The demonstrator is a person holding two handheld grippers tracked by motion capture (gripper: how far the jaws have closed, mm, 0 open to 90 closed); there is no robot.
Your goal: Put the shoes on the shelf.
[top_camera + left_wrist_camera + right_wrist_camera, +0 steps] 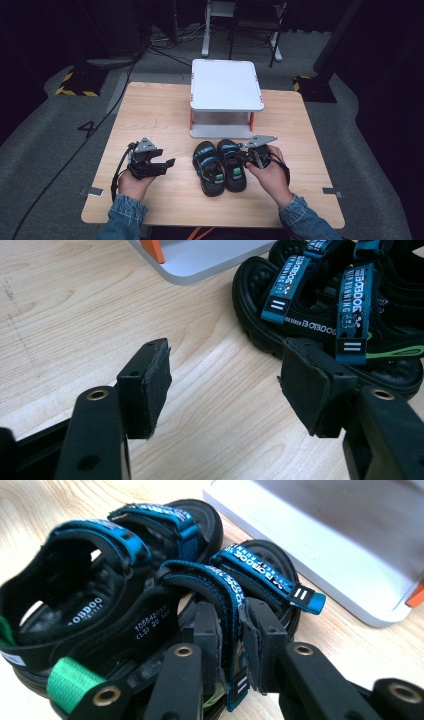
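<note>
The sandals (pixel 220 167) lie side by side on the table (pixel 150 115), near its front edge, toes pointing away from us, the left sandal (pixel 208 168) touching the right sandal (pixel 234 165). Both are black with blue straps and green marks at the heel. We see our right gripper (pixel 248 156) at the right sandal's outer side. In the right gripper view its jaws stand narrow with a blue strap (pixel 227 592) of that sandal between the pads (pixel 216 645); the strap's loose end hangs down between them, and it looks pinched, though we cannot tell how firmly the pads press. Our left gripper (pixel 167 164) rests in the hand on the table just left of the sandals, apart from them, jaws pointing towards the pair. In the left gripper view its jaws stand wide with only bare wood between the pads (pixel 155 385), and the left sandal lies just beyond the right-hand jaw there. Beyond the sandals, close to their toes, stands a white shelf (pixel 226 85) with orange posts (pixel 190 119) between its top and its base. Behind the table we see grey floor (pixel 55 135) with black cables (pixel 107 120) across it.
</note>
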